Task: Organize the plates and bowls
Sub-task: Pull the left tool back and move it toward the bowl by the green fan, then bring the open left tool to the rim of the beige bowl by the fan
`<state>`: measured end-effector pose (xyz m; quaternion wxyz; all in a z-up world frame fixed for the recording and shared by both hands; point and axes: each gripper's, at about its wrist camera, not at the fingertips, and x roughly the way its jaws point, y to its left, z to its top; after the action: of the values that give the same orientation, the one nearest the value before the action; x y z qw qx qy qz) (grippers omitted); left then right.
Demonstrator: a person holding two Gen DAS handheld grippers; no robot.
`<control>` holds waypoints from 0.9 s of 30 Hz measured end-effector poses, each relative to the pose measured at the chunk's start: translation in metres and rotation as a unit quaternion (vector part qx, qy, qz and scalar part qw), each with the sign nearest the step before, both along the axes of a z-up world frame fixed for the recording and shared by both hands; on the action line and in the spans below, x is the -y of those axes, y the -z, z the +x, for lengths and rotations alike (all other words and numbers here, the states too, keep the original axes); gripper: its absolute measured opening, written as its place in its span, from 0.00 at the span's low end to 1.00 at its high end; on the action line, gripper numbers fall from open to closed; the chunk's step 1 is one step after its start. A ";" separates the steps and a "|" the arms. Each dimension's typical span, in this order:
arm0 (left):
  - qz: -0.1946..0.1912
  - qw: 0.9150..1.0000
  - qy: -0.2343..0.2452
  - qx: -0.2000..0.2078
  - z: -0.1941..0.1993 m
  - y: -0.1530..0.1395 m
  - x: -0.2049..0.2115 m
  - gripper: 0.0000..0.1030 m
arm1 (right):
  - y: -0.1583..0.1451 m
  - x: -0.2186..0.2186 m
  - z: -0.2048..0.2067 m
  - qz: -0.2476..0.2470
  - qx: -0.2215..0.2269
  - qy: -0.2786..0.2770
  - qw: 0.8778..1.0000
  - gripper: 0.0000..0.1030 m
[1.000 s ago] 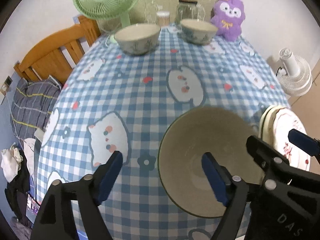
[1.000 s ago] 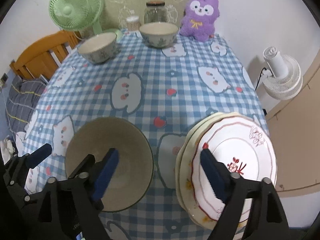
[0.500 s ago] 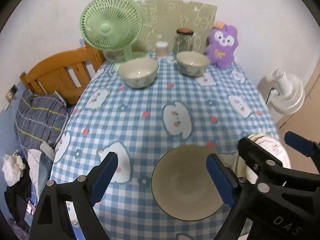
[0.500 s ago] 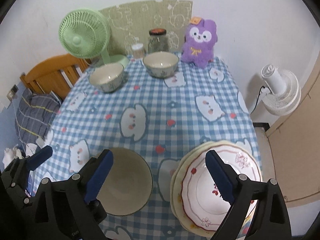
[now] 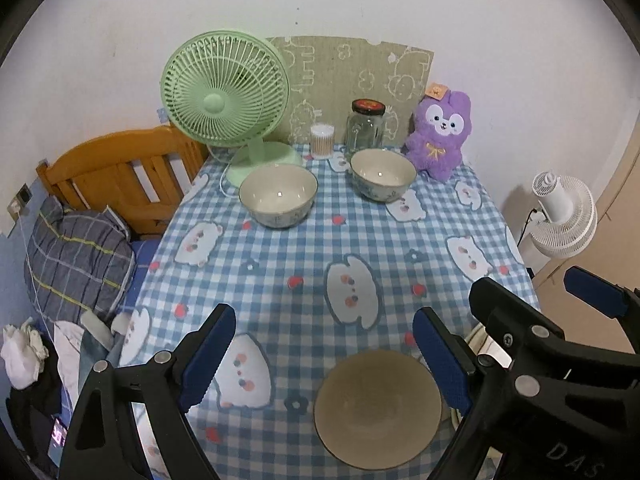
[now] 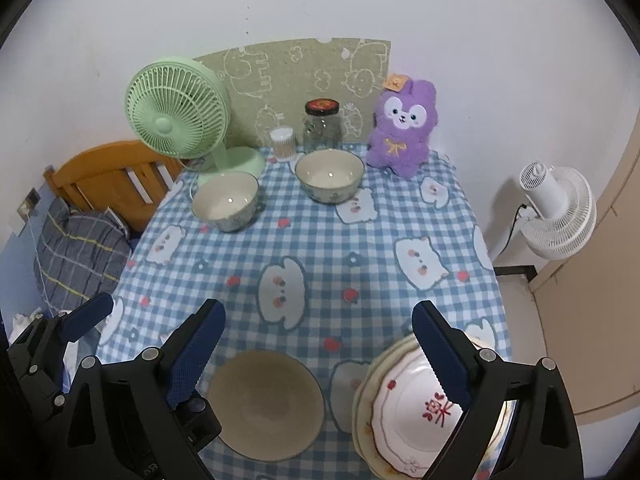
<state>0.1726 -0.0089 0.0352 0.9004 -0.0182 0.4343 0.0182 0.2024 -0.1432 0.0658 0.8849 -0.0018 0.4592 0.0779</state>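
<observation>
Beige bowl (image 5: 378, 406) is sitting at five o'clock beneath the left gripper (image 5: 324, 354) — its jaws gaping wide, empty; the right gripper (image 6: 318, 350), equally wide, is hovering nearer the plates (image 6: 404, 412).

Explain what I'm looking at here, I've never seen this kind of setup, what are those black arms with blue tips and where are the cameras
Those are not robot arms. A person holds two hand-operated clamps, each with a wide-angle camera looking out between its two blue-padded fingers.

One picture comes from the left gripper, the other from the right gripper. Each also catches the other at its edge. Both are open and hold nothing.

Below them is a table with a blue checked tablecloth. Near the front sit a plain beige bowl and a stack of white floral plates. At the back stand two patterned cream bowls, a green desk fan, a glass jar with a dark lid, a small cotton swab container and a purple plush toy.
</observation>
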 end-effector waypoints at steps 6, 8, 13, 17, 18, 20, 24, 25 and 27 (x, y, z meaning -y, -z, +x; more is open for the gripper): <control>0.000 1.000 0.005 0.004 0.023 -0.012 -0.013 0.89 | -0.009 -0.015 0.023 0.005 0.003 -0.004 1.000 0.93; 0.001 1.000 0.004 0.005 0.031 -0.014 -0.017 0.89 | -0.011 -0.021 0.033 0.005 0.003 -0.006 1.000 0.93; -0.004 1.000 0.004 0.004 0.051 -0.018 -0.033 0.89 | -0.012 -0.034 0.053 0.010 0.006 -0.006 1.000 0.93; 0.006 1.000 0.003 0.010 0.070 -0.019 -0.044 0.89 | -0.009 -0.046 0.072 0.008 0.010 -0.003 1.000 0.93; 0.007 1.000 0.003 0.011 0.073 -0.019 -0.046 0.89 | -0.009 -0.050 0.076 0.008 0.012 -0.003 1.000 0.93; 0.008 1.000 0.005 0.013 0.083 -0.018 -0.051 0.89 | -0.007 -0.056 0.085 0.006 0.012 -0.005 1.000 0.93; 0.008 1.000 0.009 0.013 0.102 -0.013 -0.060 0.89 | -0.001 -0.067 0.102 0.007 0.012 0.002 1.000 0.93; 0.005 1.000 0.010 0.013 0.107 -0.012 -0.063 0.89 | 0.001 -0.069 0.107 0.009 0.011 0.003 1.000 0.93; 0.001 1.000 0.013 0.012 0.118 -0.008 -0.068 0.89 | 0.004 -0.075 0.115 0.009 0.013 0.003 1.000 0.93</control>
<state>0.2907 0.0593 0.0434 0.9056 -0.0113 0.4239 0.0066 0.3172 -0.0681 0.0622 0.8909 0.0067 0.4471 0.0795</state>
